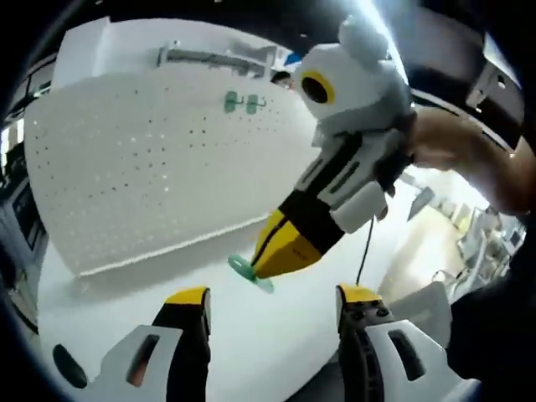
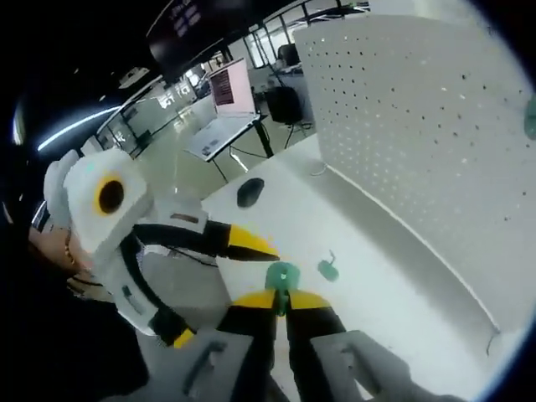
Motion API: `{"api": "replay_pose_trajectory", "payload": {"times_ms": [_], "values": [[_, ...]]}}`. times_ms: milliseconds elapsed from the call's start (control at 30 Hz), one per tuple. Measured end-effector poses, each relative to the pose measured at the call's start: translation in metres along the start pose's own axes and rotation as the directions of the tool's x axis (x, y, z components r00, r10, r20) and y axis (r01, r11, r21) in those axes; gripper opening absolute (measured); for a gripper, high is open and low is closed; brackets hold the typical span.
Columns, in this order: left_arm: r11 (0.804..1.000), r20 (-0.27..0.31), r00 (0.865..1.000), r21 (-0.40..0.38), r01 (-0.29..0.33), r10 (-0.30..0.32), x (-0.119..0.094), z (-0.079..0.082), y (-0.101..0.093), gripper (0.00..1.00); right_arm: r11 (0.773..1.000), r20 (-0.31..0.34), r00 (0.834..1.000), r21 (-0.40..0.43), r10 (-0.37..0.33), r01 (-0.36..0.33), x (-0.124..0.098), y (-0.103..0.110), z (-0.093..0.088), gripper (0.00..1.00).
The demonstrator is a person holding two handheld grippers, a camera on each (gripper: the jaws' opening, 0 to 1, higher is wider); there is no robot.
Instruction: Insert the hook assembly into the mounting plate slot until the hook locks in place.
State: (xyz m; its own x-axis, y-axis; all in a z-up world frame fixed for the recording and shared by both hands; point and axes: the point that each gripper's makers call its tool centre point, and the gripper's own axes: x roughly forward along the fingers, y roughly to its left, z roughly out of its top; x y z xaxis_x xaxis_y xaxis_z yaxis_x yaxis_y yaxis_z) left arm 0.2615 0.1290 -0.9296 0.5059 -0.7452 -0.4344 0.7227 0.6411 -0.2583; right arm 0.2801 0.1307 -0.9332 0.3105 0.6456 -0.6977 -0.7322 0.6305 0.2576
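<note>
The right claw [image 2: 281, 308], yellow-tipped, is pinched tight on a small green plastic hook [image 2: 283, 276], whose round flat base faces up above the smooth white counter [image 2: 394, 285]. Another green hook [image 2: 327, 269] lies just beyond. The matte white pegboard [image 1: 151, 159], dotted with holes, stands upright behind, two green hooks [image 1: 243, 103] mounted high. The left claw [image 1: 272, 306] gapes wide, holding nothing.

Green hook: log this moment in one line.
right hand-held gripper shut on green hook | left hand-held gripper open | second hook on table | pegboard ahead
</note>
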Motion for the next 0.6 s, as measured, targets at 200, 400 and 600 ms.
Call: {"api": "replay_pose_trajectory", "payload": {"times_ms": [200, 400, 600], "values": [[1.0, 0.068, 0.998, -0.009, -0.013, 0.013, -0.005, 0.019, 0.002, 0.81, 0.997, 0.194, 0.978, 0.008, -0.08, 0.08, -0.01, -0.016, 0.021, 0.01], [1.0, 0.17, 0.985, -0.02, -0.014, 0.017, -0.009, 0.041, -0.001, 1.0, 0.977, 0.434, 0.879, 0.024, -0.2, 0.211, -0.027, -0.034, 0.047, 0.01], [0.998, 0.213, 0.977, -0.06, -0.001, 0.014, -0.015, 0.049, -0.003, 1.0, 0.933, 0.546, 0.775, 0.034, -0.318, 0.359, -0.047, -0.052, 0.064, 0.01]]}}
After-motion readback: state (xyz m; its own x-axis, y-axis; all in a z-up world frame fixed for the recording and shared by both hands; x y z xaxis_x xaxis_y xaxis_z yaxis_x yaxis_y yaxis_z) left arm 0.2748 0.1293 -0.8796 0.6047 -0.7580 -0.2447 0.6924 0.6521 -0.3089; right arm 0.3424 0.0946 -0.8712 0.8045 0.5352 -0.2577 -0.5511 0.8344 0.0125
